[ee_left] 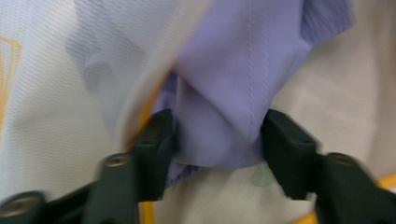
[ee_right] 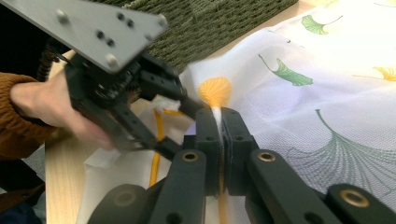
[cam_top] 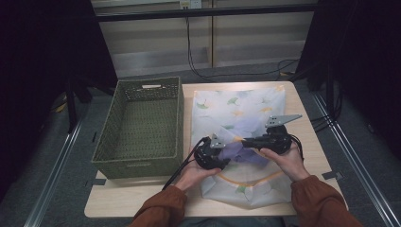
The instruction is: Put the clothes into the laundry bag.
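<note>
High view: both grippers meet over the sheer leaf-print bag (cam_top: 246,118) lying on the table (cam_top: 142,201) beside the green basket (cam_top: 139,125); the lilac garment (cam_top: 246,135) sits inside it, mid-table. If the right grip slips, the mouth could fall shut.

Left gripper view: left gripper (ee_left: 217,142), jaws partly apart, flanks a lilac fold; contact looks likely, blurred.

Right gripper view: right gripper (ee_right: 219,135) is clamped on the bag's edge.

A basket (cam_top: 142,125) sits at the table's (cam_top: 118,201) left; the mesh bag (cam_top: 246,106) lies right of it, with a garment (cam_top: 243,142) inside.
</note>
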Demonstrator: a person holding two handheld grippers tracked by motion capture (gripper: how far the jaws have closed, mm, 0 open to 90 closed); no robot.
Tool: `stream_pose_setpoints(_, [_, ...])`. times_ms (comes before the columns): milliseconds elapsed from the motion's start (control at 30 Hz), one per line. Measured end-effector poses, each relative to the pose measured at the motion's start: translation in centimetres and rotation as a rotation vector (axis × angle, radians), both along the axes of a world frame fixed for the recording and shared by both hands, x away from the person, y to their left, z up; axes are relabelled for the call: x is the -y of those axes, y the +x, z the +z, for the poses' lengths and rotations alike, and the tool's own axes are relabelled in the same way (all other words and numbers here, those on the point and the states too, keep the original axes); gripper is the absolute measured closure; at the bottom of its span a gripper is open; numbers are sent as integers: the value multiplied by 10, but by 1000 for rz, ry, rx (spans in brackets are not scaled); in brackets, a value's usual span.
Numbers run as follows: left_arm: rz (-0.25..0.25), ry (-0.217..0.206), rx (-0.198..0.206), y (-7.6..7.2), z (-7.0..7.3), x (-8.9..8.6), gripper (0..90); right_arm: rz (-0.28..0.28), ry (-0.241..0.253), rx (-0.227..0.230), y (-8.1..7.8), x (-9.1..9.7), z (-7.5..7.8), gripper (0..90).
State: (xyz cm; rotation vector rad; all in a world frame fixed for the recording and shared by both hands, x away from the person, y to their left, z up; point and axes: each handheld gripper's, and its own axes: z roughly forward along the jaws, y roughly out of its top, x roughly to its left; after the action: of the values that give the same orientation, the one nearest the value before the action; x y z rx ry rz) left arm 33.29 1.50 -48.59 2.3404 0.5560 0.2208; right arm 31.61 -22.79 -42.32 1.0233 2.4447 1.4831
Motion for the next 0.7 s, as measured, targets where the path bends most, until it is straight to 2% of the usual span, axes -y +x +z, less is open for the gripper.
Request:
stream_pose_setpoints(33, [4, 21, 21, -1, -1, 3, 591, 2, -2, 2, 0, 0, 0, 878])
stream_pose_setpoints(100, [0, 41, 17, 1, -4, 7, 722, 3, -4, 5, -1, -1, 1, 878])
stream_pose_setpoints(133, [17, 21, 21, 1, -5, 10, 760, 5, -3, 5, -1, -1, 2, 878])
stream_pose_setpoints(167, [-4, 48, 23, 3, -3, 11, 802, 4, -4, 8, -1, -1, 2, 879])
stream_pose_setpoints(233, [19, 27, 41, 3, -2, 15, 858, 5, -6, 8, -1, -2, 3, 879])
stream_pose_setpoints(300, [32, 18, 44, 6, 1, 20, 863, 6, -4, 10, -2, -3, 3, 880])
stream_pose_setpoints(333, [37, 10, 28, 8, 2, 22, 864, 11, -4, 9, -2, -3, 3, 880])
stream_pose_setpoints(367, [48, -1, 28, 10, 2, 24, 864, 14, -2, 9, -2, -4, 3, 880])
stream_pose_setpoints(433, [83, -49, 10, 15, 2, 28, 860, 26, 4, 4, -3, -6, 4, 880])
stream_pose_setpoints(467, [85, -50, 0, 17, 2, 29, 860, 30, 11, 0, -2, -6, 3, 880])
stream_pose_setpoints(600, [127, -36, 29, 20, -3, 33, 845, 29, 16, -8, -2, -3, 2, 880])
stream_pose_setpoints(667, [123, -25, 25, 20, -6, 34, 822, 30, 20, -13, -1, -3, 1, 880])
stream_pose_setpoints(700, [120, -34, 25, 20, -8, 35, 804, 29, 20, -23, -1, -3, 0, 880])
